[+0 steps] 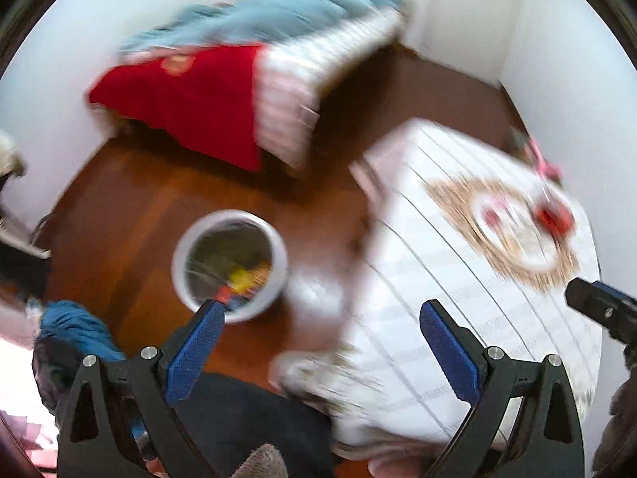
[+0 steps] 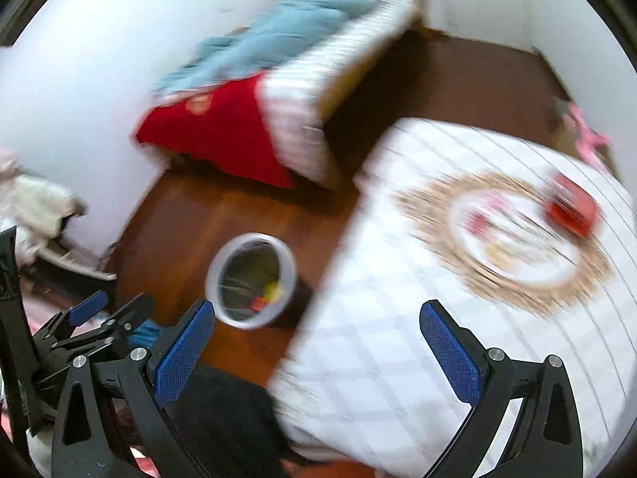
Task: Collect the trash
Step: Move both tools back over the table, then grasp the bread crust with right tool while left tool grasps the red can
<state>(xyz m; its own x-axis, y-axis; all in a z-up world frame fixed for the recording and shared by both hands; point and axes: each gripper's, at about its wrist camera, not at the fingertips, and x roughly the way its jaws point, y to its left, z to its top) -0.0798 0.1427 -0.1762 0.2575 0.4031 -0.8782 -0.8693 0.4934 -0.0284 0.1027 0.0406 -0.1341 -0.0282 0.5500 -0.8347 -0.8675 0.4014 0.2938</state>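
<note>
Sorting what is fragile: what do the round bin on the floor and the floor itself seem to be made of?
The bin looks like smooth white plastic, judging by its thick, even, matte rim; blur leaves this open. The floor looks like polished reddish-brown wood or laminate, with a faint sheen.

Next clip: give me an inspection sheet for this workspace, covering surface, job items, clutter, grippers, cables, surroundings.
Surface: table with white checked cloth, round woven mat; frames motion-blurred.
Job's things: white bin on wooden floor, colourful trash inside; red item on the table, too blurred to identify.
Clutter: blue cloth on the floor; pink object beyond the table.
Grippers: left gripper open, empty; right gripper open, empty.
Cables: nothing seen.
Surroundings: bed with red blanket, blue cover; white walls.
</note>
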